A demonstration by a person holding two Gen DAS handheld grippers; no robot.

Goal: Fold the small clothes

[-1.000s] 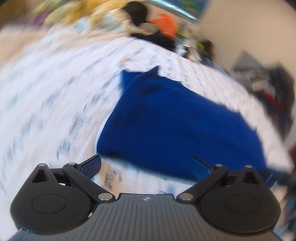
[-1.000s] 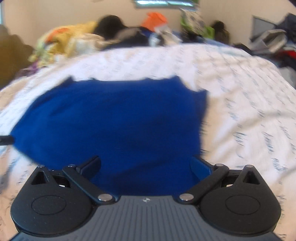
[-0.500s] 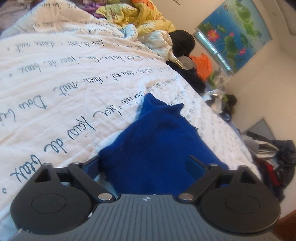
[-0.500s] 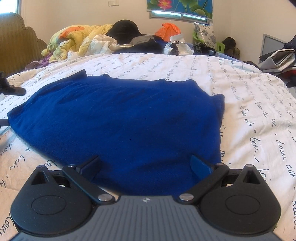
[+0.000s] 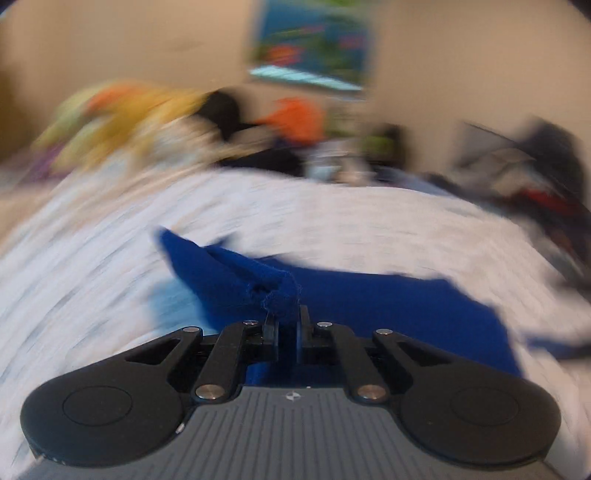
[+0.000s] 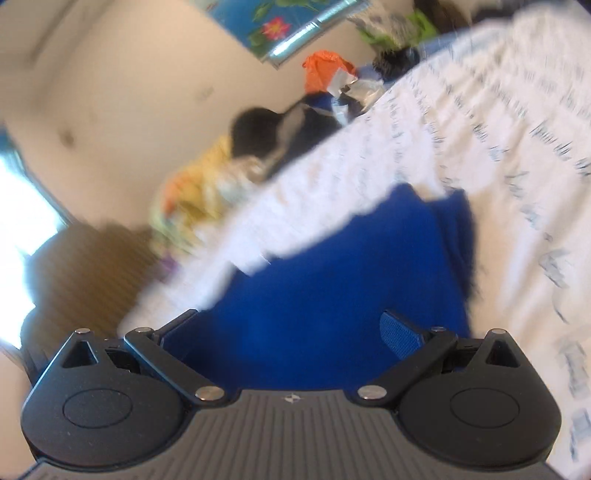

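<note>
Left tool (image 5: 283,325) pinches blue garment (image 5: 388,306) edge (frames blurred)

Beige wall (image 6: 110,74) bears a flower picture (image 6: 273,26); window (image 6: 22,206) glares.

left gripper (image 5: 283,328): black linkage, silver screws | right gripper (image 6: 290,332): black, blue pads (image 6: 400,338), seemingly ribbed

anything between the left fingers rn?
Yes: a bunched edge of the blue cloth is pinched between the left gripper's fingers, seen in the left wrist view.
</note>
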